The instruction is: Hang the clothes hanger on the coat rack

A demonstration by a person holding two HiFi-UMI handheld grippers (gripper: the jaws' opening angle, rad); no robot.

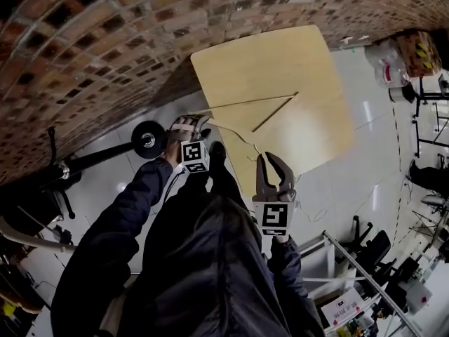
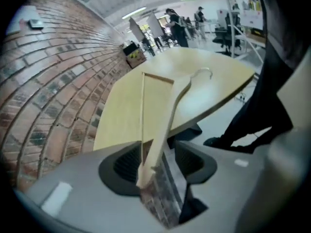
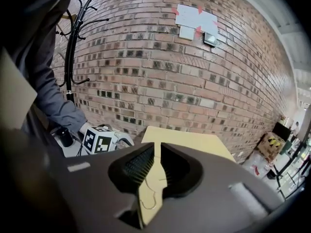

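Observation:
A pale wooden hanger [image 1: 275,112] lies on the light wood table [image 1: 280,55]. One arm end sticks out past the table's near edge. That end [image 2: 147,169] sits between the wide-apart jaws of my left gripper [image 1: 191,121], which is open, pads not pressing. The hanger's metal hook [image 1: 257,148] lies just ahead of my right gripper [image 1: 269,159]. In the right gripper view, that gripper [image 3: 156,152] is shut, and the hook [image 3: 149,204] shows small on the table through its slit. The black coat rack [image 3: 73,42] stands against the brick wall on the left, and its round base [image 1: 149,139] is near my left gripper.
A brick wall [image 1: 91,41] runs behind the table and rack. A cardboard box and white bags [image 1: 403,58] sit at the far right. A metal shelf frame [image 1: 365,265] and office chairs [image 1: 368,248] stand at the lower right. My dark-clad body fills the lower middle.

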